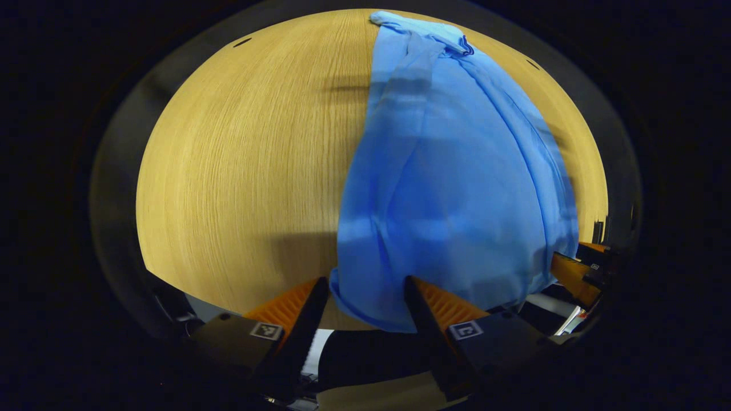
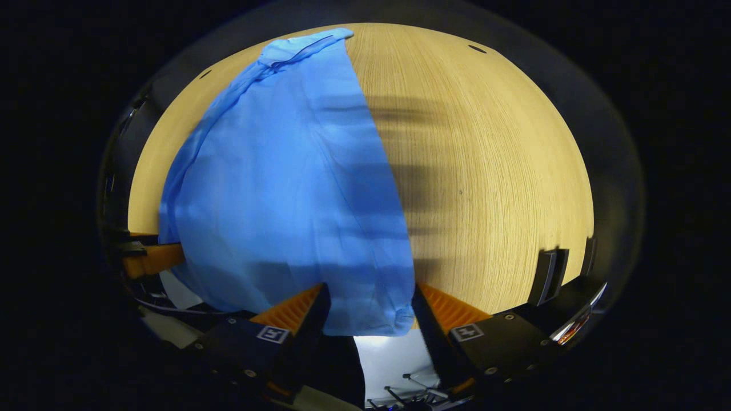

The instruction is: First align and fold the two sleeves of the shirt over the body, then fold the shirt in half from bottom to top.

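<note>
A blue shirt (image 1: 451, 188) lies lengthwise on the wooden table (image 1: 240, 171), collar (image 1: 451, 40) at the far end and sleeves laid in over the body. My left gripper (image 1: 365, 282) stands open at the near hem, with the shirt's bottom-left corner between its spread fingers. My right gripper (image 2: 370, 288) is open in the same way around the bottom-right corner of the shirt (image 2: 285, 188). Neither pair of fingers presses the cloth. The right gripper (image 1: 577, 268) shows at the far right of the left gripper view. The left gripper (image 2: 148, 257) shows at the left of the right gripper view.
Bare wooden table (image 2: 497, 171) spreads out on both sides of the shirt. The hem reaches the table's near edge (image 1: 228, 302). Dark equipment (image 2: 548, 274) stands at the table's right edge in the right gripper view.
</note>
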